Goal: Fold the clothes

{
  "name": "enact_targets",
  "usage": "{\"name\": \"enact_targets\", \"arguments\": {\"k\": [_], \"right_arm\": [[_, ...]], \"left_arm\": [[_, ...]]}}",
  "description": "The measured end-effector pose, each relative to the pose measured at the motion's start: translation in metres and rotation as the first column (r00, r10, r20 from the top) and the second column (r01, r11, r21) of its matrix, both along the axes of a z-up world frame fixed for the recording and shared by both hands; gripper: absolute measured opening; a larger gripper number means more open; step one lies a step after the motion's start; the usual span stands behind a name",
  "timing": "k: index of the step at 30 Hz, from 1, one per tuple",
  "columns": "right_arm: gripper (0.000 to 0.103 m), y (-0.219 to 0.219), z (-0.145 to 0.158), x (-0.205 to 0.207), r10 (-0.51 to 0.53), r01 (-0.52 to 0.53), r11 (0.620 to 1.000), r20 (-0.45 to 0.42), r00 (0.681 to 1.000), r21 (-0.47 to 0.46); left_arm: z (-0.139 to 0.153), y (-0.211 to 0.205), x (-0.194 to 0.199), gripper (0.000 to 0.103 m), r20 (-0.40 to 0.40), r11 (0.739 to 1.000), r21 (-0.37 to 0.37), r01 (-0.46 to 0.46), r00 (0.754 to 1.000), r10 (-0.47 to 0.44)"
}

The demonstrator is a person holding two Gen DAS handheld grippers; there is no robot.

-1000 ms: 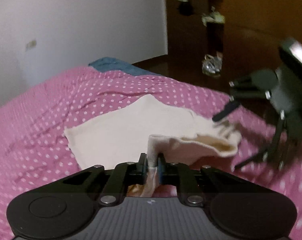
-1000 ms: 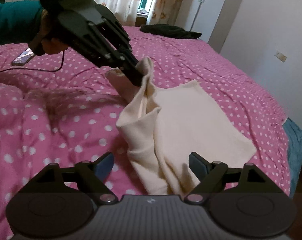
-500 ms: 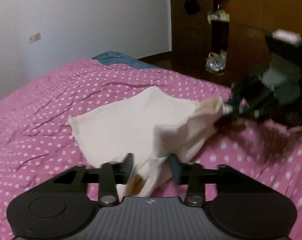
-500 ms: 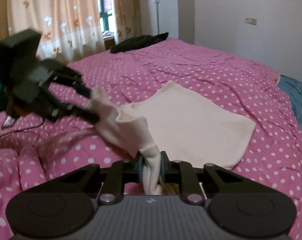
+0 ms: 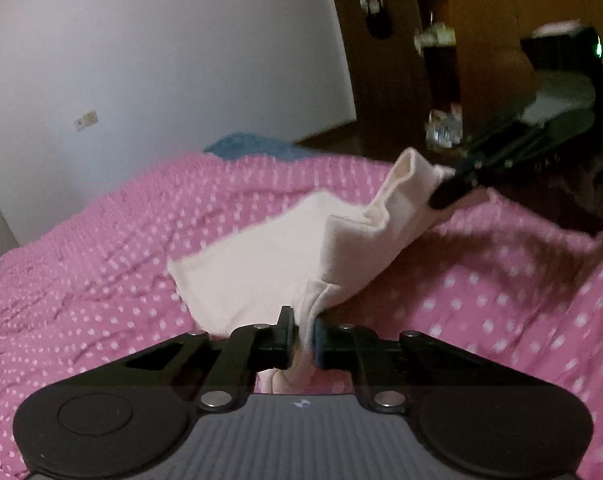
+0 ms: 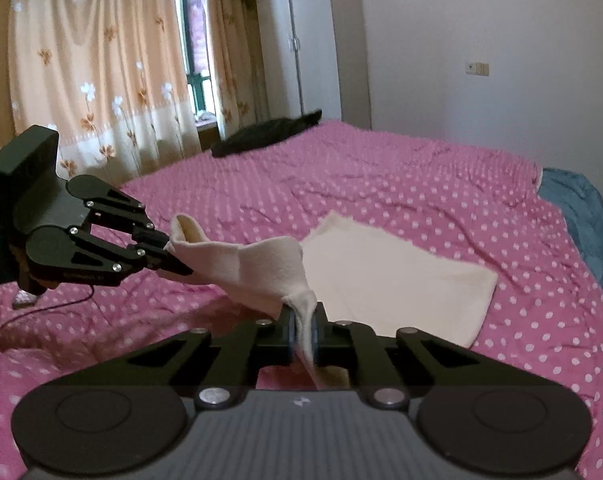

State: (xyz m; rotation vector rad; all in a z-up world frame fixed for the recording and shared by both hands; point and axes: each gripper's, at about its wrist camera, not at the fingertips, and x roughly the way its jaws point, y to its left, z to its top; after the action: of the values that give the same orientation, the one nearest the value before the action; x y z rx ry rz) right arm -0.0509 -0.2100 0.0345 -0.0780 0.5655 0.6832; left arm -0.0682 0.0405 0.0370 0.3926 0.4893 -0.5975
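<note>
A cream garment (image 5: 257,276) lies on the pink dotted bed (image 5: 81,280), its far half flat and its near edge lifted. My left gripper (image 5: 303,334) is shut on one corner of that edge. In the same view, at the upper right, my right gripper (image 5: 451,190) pinches the other corner. In the right wrist view my right gripper (image 6: 303,338) is shut on the cream garment (image 6: 401,280), and my left gripper (image 6: 169,258) holds the far corner at the left. The raised edge hangs in a loose band between the two grippers, above the bed.
A blue cloth (image 6: 581,216) lies along the bed's far edge by the white wall. A black garment (image 6: 269,138) sits at the bed's head near the curtains. A phone with a cable (image 6: 23,300) rests on the bed, left of the garment. A dark wardrobe (image 5: 401,60) stands beyond the bed.
My right gripper, open a second ago, has shut on the garment's corner. The left gripper loosened, then shut on it again. Both have risen, lifting the near edge off the bed.
</note>
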Motion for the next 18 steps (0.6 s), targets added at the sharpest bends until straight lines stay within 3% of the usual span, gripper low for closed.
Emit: {"name": "enact_targets", "arguments": {"k": [6,10,14,18], "right_arm": [[0.007,-0.007,0.037,-0.046,0.073,-0.073,0.997,0.035,0.997,0.018],[0.007,-0.007,0.053,-0.075,0.119,-0.119,0.993,0.031,0.992,0.000],[0.007,0.000,0.045,-0.063,0.123,-0.124,0.992,-0.015,0.992,-0.035],[0.007,-0.001,0.046,-0.032,0.094,-0.094,0.996,-0.043,0.995,-0.005]], "left_arm": [[0.038,0.009,-0.047,0.010,0.029,0.996,-0.057,0.067,0.997,-0.066],[0.046,0.013,-0.072,0.011,0.009,0.994,-0.065,0.091,0.996,-0.091],[0.038,0.006,-0.055,0.011,-0.035,0.997,-0.038,0.070,0.997,-0.071],[0.038,0.004,-0.017,0.011,-0.067,0.998,-0.052,0.023,0.997,-0.027]]}}
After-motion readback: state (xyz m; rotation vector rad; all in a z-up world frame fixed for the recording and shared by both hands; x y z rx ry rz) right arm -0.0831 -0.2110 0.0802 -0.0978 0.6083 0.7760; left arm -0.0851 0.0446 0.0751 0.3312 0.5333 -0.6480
